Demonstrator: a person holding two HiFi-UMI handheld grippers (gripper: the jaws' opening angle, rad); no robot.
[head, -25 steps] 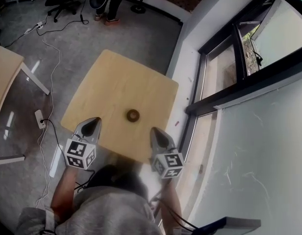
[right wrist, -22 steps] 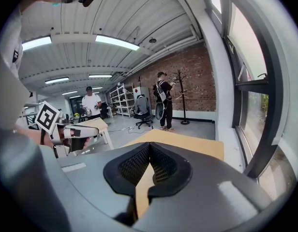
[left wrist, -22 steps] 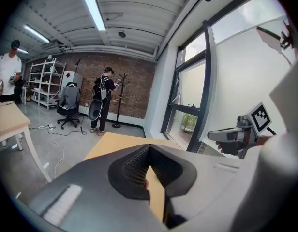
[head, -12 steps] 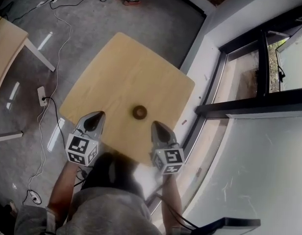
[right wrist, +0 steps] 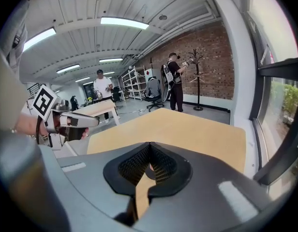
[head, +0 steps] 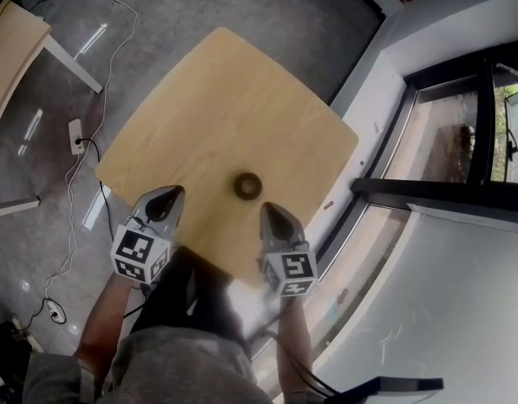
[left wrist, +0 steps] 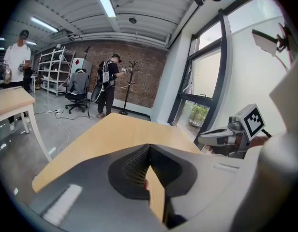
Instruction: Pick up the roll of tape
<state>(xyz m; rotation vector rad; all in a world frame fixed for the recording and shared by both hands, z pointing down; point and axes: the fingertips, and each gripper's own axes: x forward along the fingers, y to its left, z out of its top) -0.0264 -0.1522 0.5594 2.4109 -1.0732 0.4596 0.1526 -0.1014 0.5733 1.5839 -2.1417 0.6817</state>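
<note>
No lettering, number or brand can be read anywhere. The only printed marks near at hand are black-and-white square code patterns, on the left cube of the left gripper and the right cube of the right gripper — no letters or digits in them. A pale board with a red mark, far off by the shelves, is too small to read.

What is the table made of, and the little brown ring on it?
The table looks like pale wood or wood-look laminate: light tan, smooth, faintly shiny. The roll of tape looks like brown tape wound in a ring, with a dark hole; too small to tell plastic from paper.
</note>
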